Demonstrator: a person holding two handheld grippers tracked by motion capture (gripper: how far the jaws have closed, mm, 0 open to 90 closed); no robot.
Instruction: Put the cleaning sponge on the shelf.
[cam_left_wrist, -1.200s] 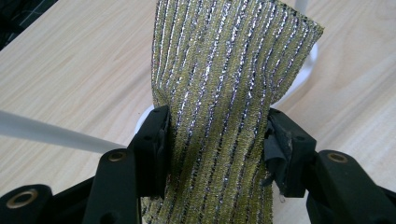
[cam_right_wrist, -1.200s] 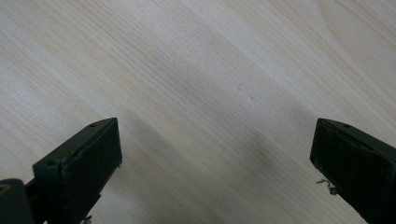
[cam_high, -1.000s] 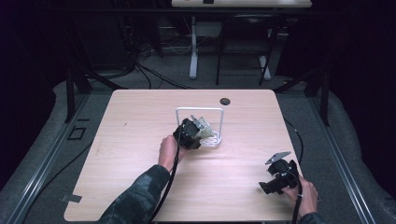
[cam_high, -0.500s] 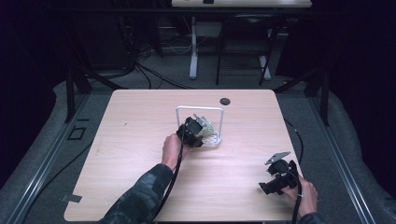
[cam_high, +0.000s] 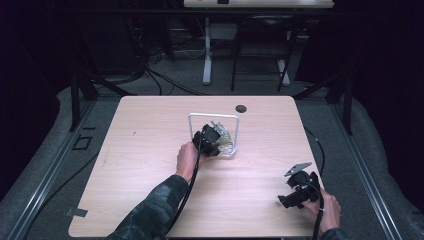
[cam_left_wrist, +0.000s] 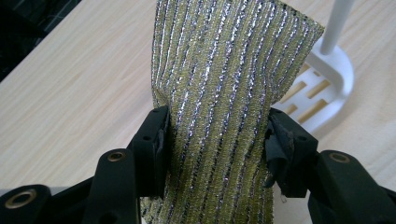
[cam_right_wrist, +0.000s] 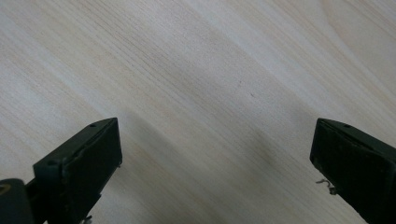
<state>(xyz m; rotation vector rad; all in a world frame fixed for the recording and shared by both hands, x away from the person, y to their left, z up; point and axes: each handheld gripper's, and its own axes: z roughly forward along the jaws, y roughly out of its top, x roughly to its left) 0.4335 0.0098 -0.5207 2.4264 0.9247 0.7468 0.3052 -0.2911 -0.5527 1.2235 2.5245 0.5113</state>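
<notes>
A yellow-green cloth with silver stripes (cam_left_wrist: 219, 88) hangs between the jaws of my left gripper (cam_left_wrist: 217, 140), which is shut on it. In the high view the left gripper (cam_high: 212, 140) sits at a white rack (cam_high: 215, 117) with a tall hoop, near the table's middle, and the cloth (cam_high: 225, 140) lies against the rack. The rack's slotted white base (cam_left_wrist: 322, 88) shows just behind the cloth. My right gripper (cam_high: 292, 197) rests low over the table near the front right corner; its jaws (cam_right_wrist: 215, 163) stand wide open over bare wood.
The pale wooden table (cam_high: 150, 150) has a dark round grommet (cam_high: 241, 108) near its far edge. Cables trail from both grippers toward the front edge. Dark floor, desk legs and wires lie beyond the table.
My left gripper has moved slightly to the right, closer into the rack, with the cloth in it. The right gripper has stayed where it was.
</notes>
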